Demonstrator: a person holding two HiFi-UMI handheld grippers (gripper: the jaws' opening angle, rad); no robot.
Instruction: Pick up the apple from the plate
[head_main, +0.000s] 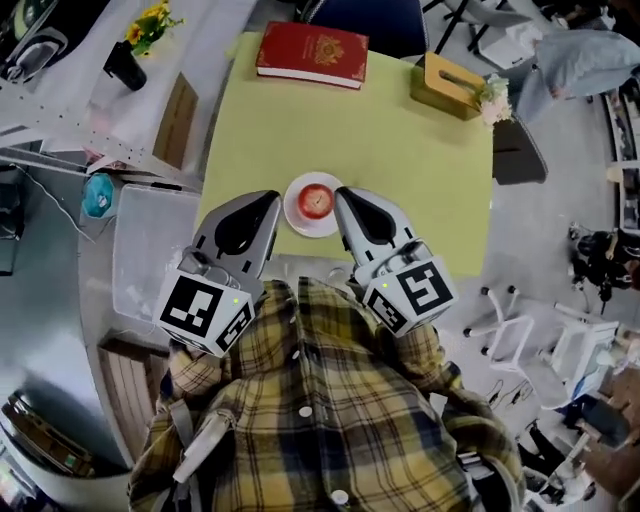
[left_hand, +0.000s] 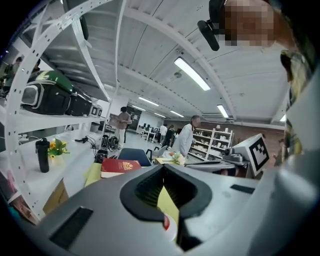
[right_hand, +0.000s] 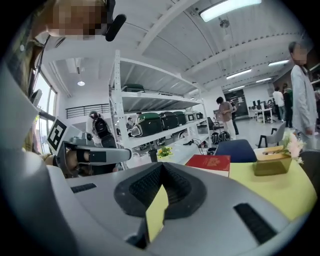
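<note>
A white plate holds the one red apple, which sits near its middle. At the far right corner of the yellow-green surface stands an open-topped wooden box, with a small pale bunch of flowers beside it; what is inside the box cannot be made out. Off the surface to the left, a clear plastic bin sits below its edge. Further back on a white bench, a black cup carries yellow flowers.

The plate lies close to the near edge of the surface, just ahead of the person's plaid shirt. A red book rests along the far edge, and a broad stretch of the yellow-green top lies between book and plate. A dark blue chair stands beyond the far edge.

The left tongs and the right tongs flank the plate, one tip on each side of it, the apple between them and slightly ahead. Both pairs of jaws are pressed together at their tips and grip nothing. In the left gripper view a sliver of apple and plate shows low through the gap behind the closed tips
</note>
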